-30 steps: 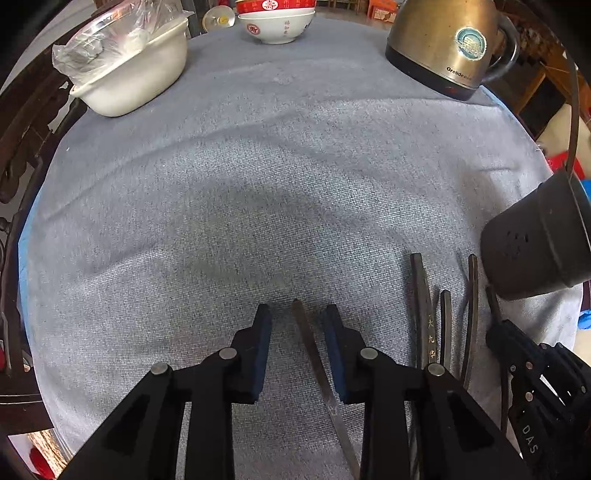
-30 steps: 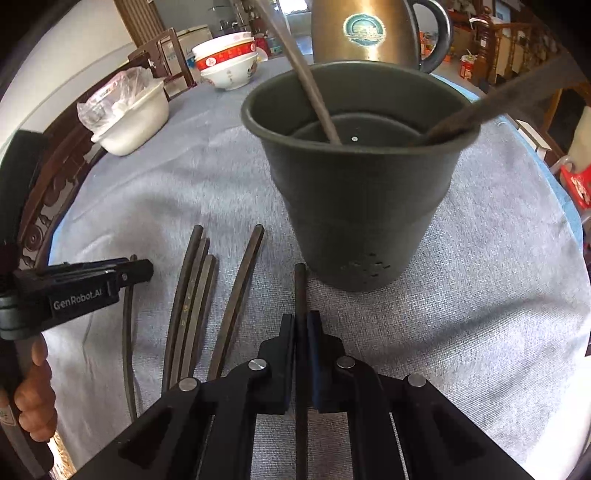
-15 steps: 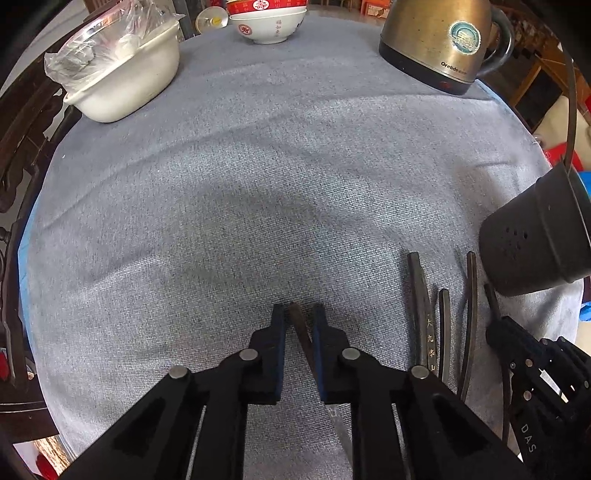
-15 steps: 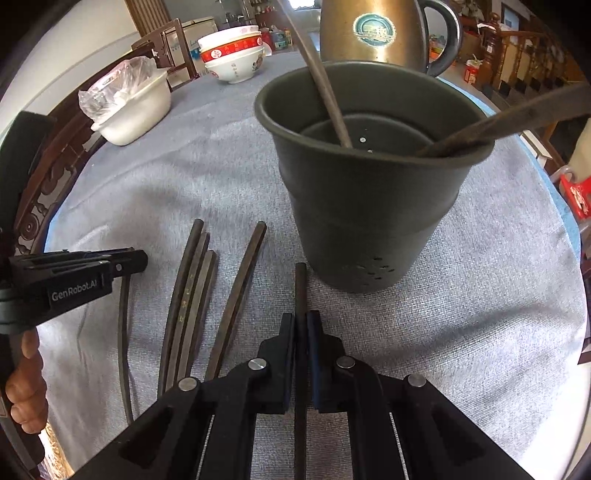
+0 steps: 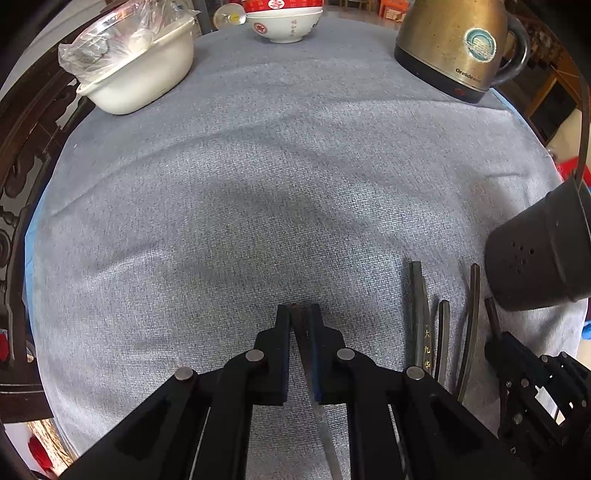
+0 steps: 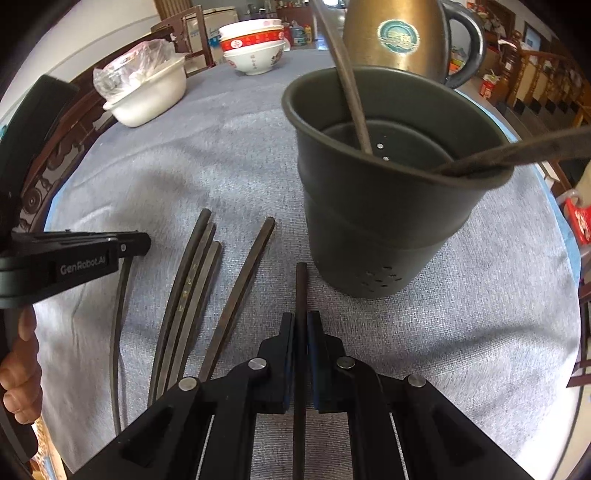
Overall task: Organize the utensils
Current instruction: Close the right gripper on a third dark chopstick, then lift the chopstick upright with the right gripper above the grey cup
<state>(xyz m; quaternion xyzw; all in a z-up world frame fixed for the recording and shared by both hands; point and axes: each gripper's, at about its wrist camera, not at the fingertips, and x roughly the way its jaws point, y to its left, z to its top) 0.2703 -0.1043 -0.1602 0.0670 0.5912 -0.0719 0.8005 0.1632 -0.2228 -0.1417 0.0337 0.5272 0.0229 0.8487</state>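
1. Chopsticks (image 5: 419, 317) lie loose on my table (image 5: 258, 184) right of my left tool (image 5: 298, 314), whose jaws have just closed on one chopstick (image 5: 300, 332); kettle (image 5: 454, 44) and white basin (image 5: 144, 74) sit far off.
2. Right tool (image 6: 301, 321) grips another chopstick (image 6: 301, 284) just beside the dark holder (image 6: 388, 206), which already holds several leaning chopsticks (image 6: 351, 96).

Both wrist views steep-down, close over tablecloth (image 5: 258, 184); shared: kettle (image 6: 399, 33), holder (image 5: 543, 254).
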